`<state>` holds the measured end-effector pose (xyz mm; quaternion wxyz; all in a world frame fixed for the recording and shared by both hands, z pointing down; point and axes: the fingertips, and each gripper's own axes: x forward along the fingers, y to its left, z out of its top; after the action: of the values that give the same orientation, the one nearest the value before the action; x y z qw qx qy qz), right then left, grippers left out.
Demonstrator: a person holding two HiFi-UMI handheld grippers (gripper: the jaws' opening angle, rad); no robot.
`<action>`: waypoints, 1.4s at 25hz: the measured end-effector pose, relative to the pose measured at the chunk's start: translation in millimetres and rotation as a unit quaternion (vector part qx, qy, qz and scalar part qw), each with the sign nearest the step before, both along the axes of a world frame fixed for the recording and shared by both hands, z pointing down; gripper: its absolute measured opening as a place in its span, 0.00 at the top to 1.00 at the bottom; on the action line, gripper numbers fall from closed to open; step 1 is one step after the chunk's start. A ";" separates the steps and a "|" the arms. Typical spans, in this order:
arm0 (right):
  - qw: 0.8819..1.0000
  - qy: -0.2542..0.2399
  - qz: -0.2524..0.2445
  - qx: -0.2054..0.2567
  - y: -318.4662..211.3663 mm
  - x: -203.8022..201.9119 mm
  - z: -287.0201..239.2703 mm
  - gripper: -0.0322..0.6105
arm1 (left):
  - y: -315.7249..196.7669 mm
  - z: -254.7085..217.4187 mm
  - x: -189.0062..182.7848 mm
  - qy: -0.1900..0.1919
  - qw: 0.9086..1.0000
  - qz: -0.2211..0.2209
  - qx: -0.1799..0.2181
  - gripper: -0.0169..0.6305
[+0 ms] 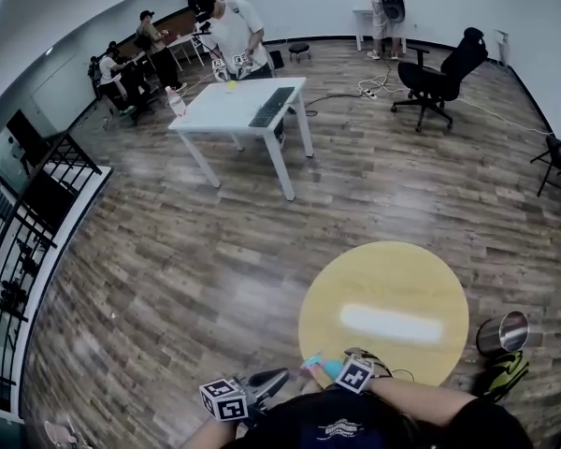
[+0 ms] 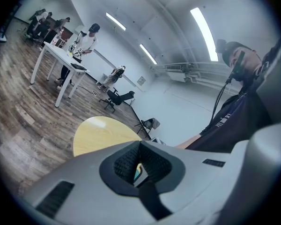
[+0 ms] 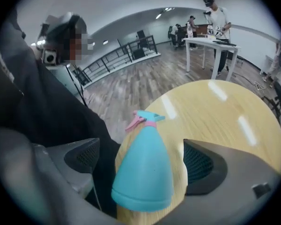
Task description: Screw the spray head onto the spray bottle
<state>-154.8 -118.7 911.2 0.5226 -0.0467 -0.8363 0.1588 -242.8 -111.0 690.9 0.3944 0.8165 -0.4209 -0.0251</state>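
A teal spray bottle (image 3: 145, 172) with a pink trigger and collar (image 3: 139, 121) has its spray head on. It lies at the near edge of the round yellow table (image 3: 225, 121), base toward the right gripper's camera. My right gripper (image 3: 143, 161) stands wide open around the bottle, with its pads (image 3: 201, 163) clear of the bottle's sides. In the head view the bottle (image 1: 323, 367) shows just left of the right gripper (image 1: 341, 370), by the table (image 1: 383, 311). My left gripper (image 1: 273, 380) hangs left of it, off the table. Its jaws (image 2: 139, 168) are shut, with only a teal sliver showing through the gap.
A metal bin (image 1: 505, 333) stands on the floor right of the yellow table. Farther off are a white table (image 1: 234, 110) with a person working at it, a black office chair (image 1: 439, 78), other people at the back and a black railing (image 1: 28, 241) on the left.
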 end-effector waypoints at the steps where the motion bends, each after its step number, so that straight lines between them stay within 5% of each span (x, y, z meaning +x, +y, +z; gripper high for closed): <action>1: 0.998 0.053 -0.022 0.008 6.8 12.0 20.7 0.08 | 3.0 3.0 -4.3 -0.001 1.000 -0.003 0.000 0.95; 4: 0.987 0.130 -0.072 0.056 6.9 32.6 63.8 0.08 | 7.5 9.8 -9.1 0.000 1.000 -0.009 -0.002 0.95; 7: 0.985 0.113 -0.089 0.101 -16.5 29.5 65.6 0.21 | 8.9 9.0 -7.7 0.004 1.000 -0.015 -0.002 0.95; 11: 0.983 0.101 -0.099 0.115 -45.1 54.9 50.9 0.22 | 6.3 5.2 -3.0 0.011 1.000 -0.016 0.004 0.95; 15: 0.987 -0.022 -0.053 0.152 -93.7 74.9 -45.0 0.22 | -19.1 -7.0 4.2 0.015 1.000 0.001 0.021 0.95; 20: 0.949 -0.098 -0.024 0.297 -160.2 126.4 -225.6 0.22 | -95.9 -88.1 53.6 0.069 0.990 0.098 0.075 0.95; 22: 0.933 -0.090 -0.031 0.348 -165.5 150.1 -283.2 0.22 | -119.3 -131.9 92.6 0.085 0.979 0.164 0.088 0.84; 25: 0.914 -0.050 -0.058 0.399 -154.7 180.0 -332.6 0.22 | -130.4 -182.8 164.1 0.107 0.949 0.286 0.082 0.34; 27: 0.904 -0.023 -0.079 0.420 -144.1 188.0 -346.8 0.22 | -127.4 -201.8 207.6 0.092 0.928 0.352 0.083 0.32; 29: 0.894 -0.007 -0.098 0.436 -132.5 187.7 -354.8 0.22 | -121.7 -201.3 241.6 0.030 0.914 0.394 0.091 0.32; 30: 0.891 -0.003 -0.103 0.442 -127.8 187.4 -358.0 0.22 | -118.8 -197.3 253.3 -0.011 0.908 0.406 0.104 0.37; 31: 0.889 0.001 -0.104 0.446 -124.6 188.4 -360.2 0.22 | -115.7 -194.2 261.0 -0.049 0.900 0.414 0.125 0.58; 35: 0.904 -0.006 -0.106 0.415 -108.8 194.2 -354.0 0.23 | -98.2 -187.6 268.8 -0.167 0.855 0.443 0.213 0.60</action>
<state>39.3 -227.5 557.2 0.5031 0.0855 -0.8199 -0.2593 25.9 -209.2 503.3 0.1041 0.9725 -0.0583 0.1999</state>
